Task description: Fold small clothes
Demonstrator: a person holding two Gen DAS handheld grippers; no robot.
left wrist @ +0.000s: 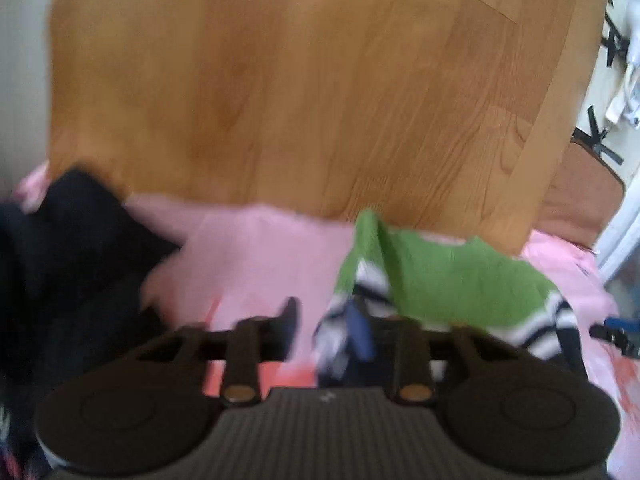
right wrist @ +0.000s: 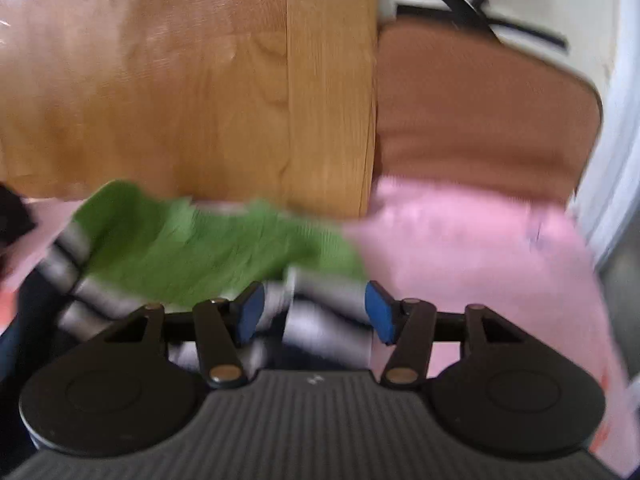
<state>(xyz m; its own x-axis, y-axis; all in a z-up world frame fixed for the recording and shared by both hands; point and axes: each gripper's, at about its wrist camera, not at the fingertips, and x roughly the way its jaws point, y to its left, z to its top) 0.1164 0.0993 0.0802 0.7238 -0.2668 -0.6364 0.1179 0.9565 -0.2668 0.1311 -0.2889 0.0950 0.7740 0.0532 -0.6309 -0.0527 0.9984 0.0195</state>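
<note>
A heap of small clothes lies along the near edge of the wooden table [left wrist: 300,80]. It holds a black garment [left wrist: 72,240] on the left, a pink one [left wrist: 260,256] in the middle, and a green top with black-and-white stripes [left wrist: 452,276] on the right. My left gripper [left wrist: 325,330] hovers low where the pink and striped cloth meet, its blue pads apart and gripping nothing. My right gripper [right wrist: 315,314] stands open just over the striped hem of the green top [right wrist: 208,248]. More pink cloth [right wrist: 480,248] lies to its right. Both views are blurred.
A chair with a brown cushion [right wrist: 480,120] stands past the table's right edge [right wrist: 332,100], and shows in the left wrist view too as the chair [left wrist: 580,200]. Behind it are a white wall and black straps [left wrist: 612,40]. Bare wooden tabletop stretches beyond the clothes.
</note>
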